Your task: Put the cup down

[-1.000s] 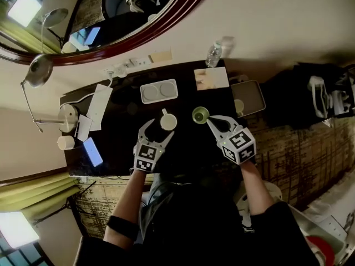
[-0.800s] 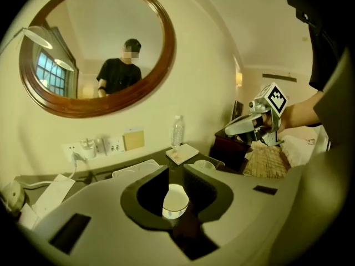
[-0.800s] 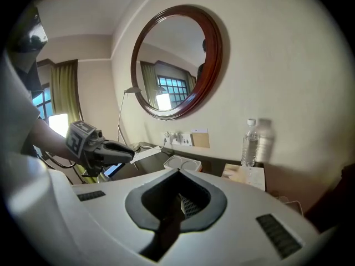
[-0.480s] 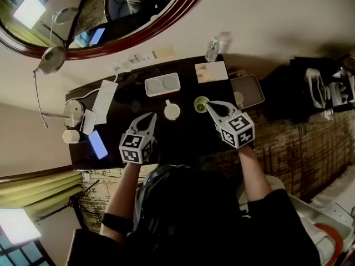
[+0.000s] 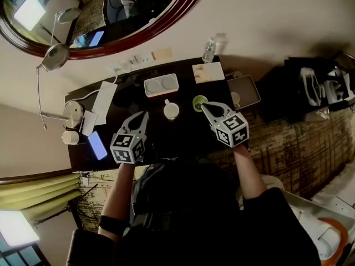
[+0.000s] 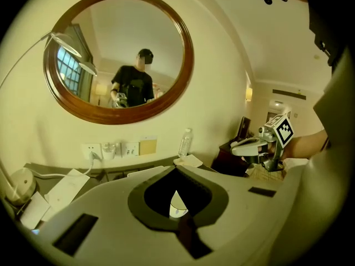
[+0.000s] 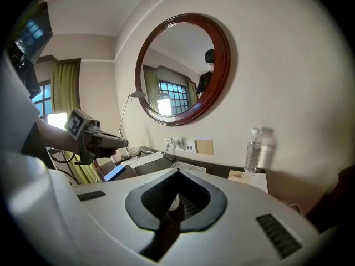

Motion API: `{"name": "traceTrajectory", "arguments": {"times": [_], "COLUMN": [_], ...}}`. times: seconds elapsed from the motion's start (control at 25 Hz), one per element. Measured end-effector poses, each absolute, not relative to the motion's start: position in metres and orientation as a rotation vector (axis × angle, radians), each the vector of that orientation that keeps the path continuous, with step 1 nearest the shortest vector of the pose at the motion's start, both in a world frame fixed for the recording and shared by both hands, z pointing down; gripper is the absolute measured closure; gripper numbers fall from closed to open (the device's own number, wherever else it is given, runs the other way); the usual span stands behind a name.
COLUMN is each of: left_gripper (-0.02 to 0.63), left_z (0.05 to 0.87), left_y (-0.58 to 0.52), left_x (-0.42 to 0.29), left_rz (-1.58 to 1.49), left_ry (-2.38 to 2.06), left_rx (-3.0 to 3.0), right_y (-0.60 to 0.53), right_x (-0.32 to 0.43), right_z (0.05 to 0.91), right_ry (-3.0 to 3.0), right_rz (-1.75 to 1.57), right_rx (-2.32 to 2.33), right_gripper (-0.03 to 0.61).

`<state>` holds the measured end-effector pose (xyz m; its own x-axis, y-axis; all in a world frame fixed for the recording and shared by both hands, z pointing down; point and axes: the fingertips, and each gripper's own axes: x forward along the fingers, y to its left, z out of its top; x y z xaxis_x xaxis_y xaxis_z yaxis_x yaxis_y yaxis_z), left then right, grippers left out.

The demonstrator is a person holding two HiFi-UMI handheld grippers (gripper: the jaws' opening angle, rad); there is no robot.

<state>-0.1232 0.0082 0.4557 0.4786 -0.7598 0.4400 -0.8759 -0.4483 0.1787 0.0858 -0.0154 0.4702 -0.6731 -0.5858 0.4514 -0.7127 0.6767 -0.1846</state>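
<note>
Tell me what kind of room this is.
Probably a hotel room: a dark desk under a big oval wall mirror, carrying a water bottle, a white tray and a lamp.

Oval wood-framed mirror (image 5: 111,10) on cream wall (image 5: 277,21) above dark desk (image 5: 178,135)

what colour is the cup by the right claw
Green; the cup shows best in the head view.

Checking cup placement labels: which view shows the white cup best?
Head view: the white cup stands whole on the dark table, seen from above and unobstructed. The left gripper view shows only a white sliver of it, low in the frame. The right gripper view shows a small pale patch there that I cannot identify as the cup.
</note>
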Motion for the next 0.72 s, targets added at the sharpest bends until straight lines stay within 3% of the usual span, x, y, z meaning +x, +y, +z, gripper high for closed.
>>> {"name": "traceTrajectory", "arguments": {"times": [0.72], "left_gripper": [0.614], "left_z": [0.447], "left_y": [0.002], "left_x": [-0.138], "left_rz": [0.359], "left_ry": [-1.434], "left_rx": [2.365], "right_y": [-0.018], "right_x": [0.079], "right_z": [0.482], "right_ry": [-2.523], "right_rz": [0.508], "right_rx": [1.01], "right_gripper": [0.578]}}
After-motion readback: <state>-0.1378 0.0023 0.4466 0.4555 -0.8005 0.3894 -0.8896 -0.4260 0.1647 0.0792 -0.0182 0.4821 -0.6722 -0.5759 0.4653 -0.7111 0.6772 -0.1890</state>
